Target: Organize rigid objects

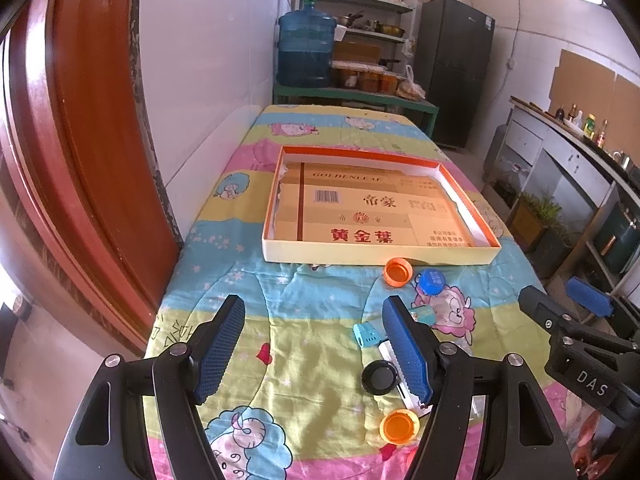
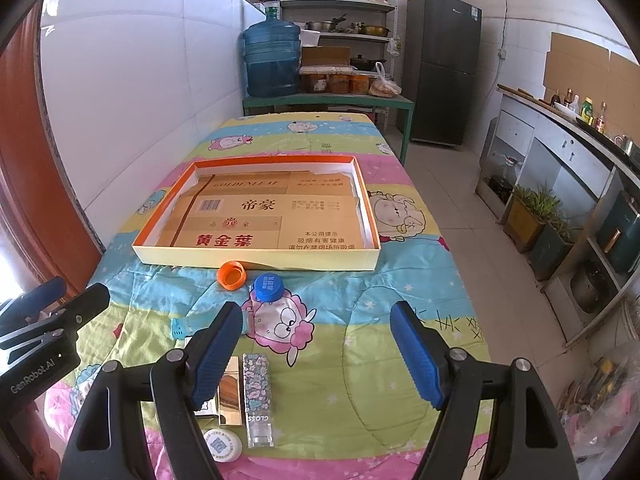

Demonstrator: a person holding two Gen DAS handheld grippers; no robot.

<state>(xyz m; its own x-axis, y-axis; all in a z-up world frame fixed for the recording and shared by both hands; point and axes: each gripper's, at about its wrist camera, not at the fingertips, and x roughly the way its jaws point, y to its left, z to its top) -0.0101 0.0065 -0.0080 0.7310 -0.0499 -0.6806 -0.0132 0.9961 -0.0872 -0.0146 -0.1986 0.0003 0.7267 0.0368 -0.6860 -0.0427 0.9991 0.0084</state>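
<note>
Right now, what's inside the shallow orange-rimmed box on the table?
The box holds only a flattened printed cardboard sheet lining its bottom; no caps or other items are in it yet. Whatever lies under that sheet is covered.

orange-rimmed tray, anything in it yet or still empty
Empty of objects. The tray holds only its flattened cardboard liner; the orange cap and blue cap lie on the cloth outside its near wall.
</note>
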